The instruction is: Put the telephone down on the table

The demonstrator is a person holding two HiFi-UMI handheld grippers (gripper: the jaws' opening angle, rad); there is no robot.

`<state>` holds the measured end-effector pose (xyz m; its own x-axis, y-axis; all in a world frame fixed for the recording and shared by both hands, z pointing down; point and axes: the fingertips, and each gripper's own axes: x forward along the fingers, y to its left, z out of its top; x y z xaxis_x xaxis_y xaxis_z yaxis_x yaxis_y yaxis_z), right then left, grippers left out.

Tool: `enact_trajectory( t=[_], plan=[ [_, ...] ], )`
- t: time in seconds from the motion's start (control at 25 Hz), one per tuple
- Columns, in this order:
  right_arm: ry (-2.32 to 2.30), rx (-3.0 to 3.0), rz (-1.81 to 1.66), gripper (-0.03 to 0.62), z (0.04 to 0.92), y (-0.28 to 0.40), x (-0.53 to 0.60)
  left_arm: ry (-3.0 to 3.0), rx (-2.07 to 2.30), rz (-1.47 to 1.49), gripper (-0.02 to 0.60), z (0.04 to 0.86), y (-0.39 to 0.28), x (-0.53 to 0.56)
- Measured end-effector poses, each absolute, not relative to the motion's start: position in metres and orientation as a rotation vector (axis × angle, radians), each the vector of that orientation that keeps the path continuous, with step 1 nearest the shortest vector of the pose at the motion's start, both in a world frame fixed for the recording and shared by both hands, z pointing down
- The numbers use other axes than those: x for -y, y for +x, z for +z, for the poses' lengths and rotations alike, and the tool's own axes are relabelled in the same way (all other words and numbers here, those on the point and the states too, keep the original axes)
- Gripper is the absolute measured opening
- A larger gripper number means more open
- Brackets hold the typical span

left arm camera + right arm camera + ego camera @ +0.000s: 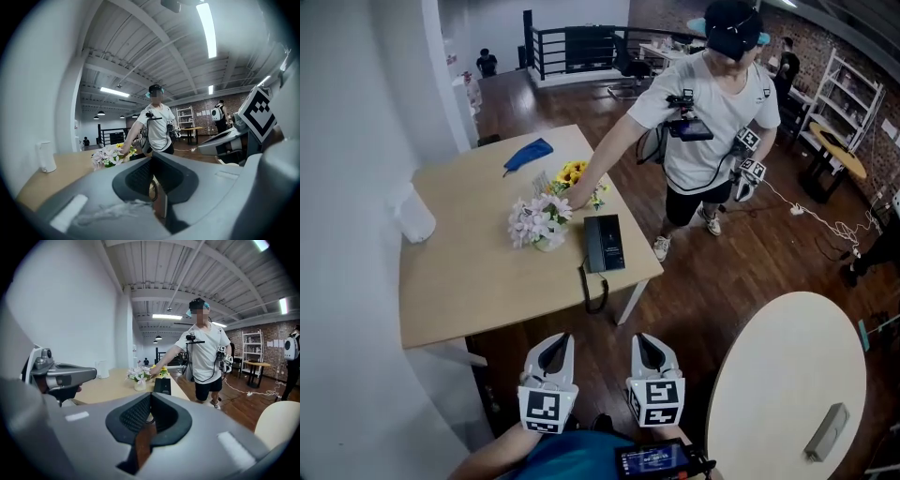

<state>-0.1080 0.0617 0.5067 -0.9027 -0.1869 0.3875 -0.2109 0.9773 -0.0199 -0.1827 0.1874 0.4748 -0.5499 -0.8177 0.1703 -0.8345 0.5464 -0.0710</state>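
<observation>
The head camera is looking steeply down at the table (469,281) from beyond its near edge. Cameras on the left gripper (557,339) and right gripper (644,339) are facing nearly level across it, sharing the flowers (539,223) and, probably, the telephone (605,242) with that view.

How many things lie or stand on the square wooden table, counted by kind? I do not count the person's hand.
Telephone: 1
Flower bunches: 2, a pale bunch and a yellow bunch
Blue cloth: 1
White jug: 1
Total: 5
</observation>
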Motion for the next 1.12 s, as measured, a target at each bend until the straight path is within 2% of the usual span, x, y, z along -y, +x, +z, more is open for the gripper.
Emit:
enact_trajectory(
  t=[0.44,1.12],
  plan=[
    [0.372,2.771,0.047,-0.008,0.492,-0.080,-0.085,1.473,2.659,0.201,0.013,0.465,-0.158,-0.206],
    [0.487,2.806,-0.020,-0.008,0.494,-0.067,-0.140,1.541,2.636,0.188,0.012,0.474,-0.160,-0.253]
  ],
)
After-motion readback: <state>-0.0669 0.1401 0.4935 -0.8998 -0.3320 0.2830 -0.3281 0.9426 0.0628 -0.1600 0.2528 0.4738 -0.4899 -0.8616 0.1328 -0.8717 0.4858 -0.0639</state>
